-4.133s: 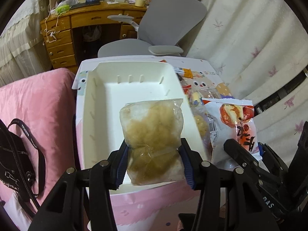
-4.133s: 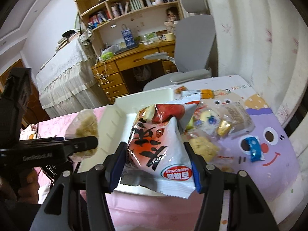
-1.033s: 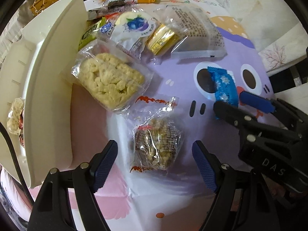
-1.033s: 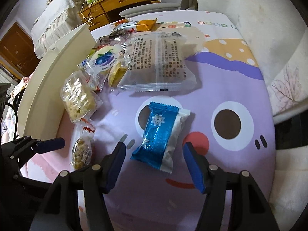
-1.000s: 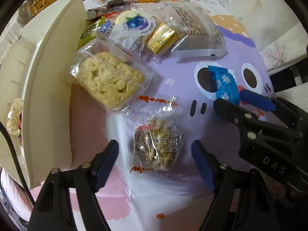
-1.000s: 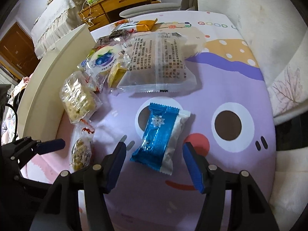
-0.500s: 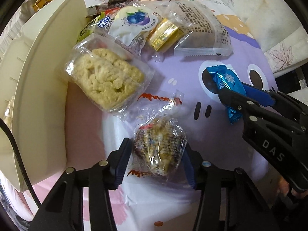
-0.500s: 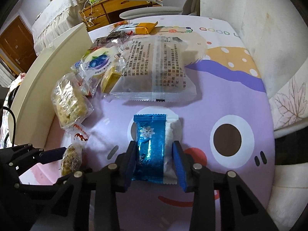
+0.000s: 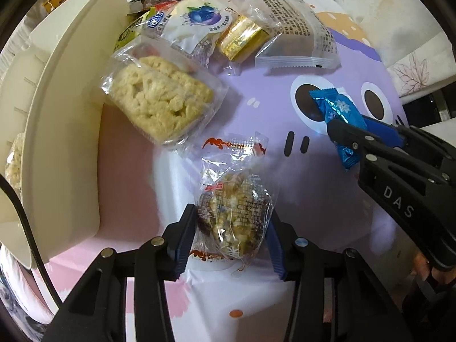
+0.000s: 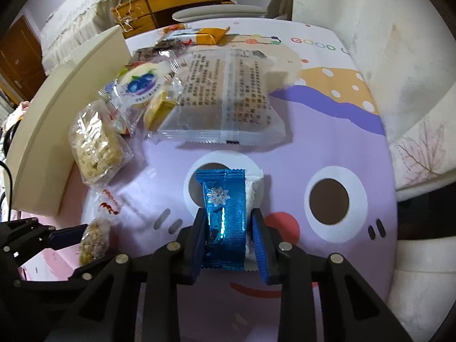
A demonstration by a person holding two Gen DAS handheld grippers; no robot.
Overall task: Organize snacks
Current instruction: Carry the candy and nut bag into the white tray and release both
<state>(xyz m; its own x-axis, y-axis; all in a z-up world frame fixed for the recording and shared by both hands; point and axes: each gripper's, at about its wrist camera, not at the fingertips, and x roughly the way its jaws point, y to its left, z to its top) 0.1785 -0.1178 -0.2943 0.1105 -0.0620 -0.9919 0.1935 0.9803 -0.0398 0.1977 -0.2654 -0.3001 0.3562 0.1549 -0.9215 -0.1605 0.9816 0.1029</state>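
Left gripper (image 9: 232, 233) of mine has just been closing; its pads now press a clear nut snack packet (image 9: 235, 213) lying on the tablecloth (image 9: 285, 154) beside the white bin (image 9: 62, 131). From the right wrist, my right gripper (image 10: 229, 242), also just closing, squeezes the blue candy wrapper (image 10: 225, 213) on the cloth.

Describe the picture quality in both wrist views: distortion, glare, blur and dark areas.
Left wrist view: strong fisheye bending, the white bin's wall curves; black corners; glare on the gold-wrapped snack; the nut bar packet fairly sharp. Right wrist view: same bending and dark corners; sheen on the blue snack packet; the rice cracker packet slightly soft.
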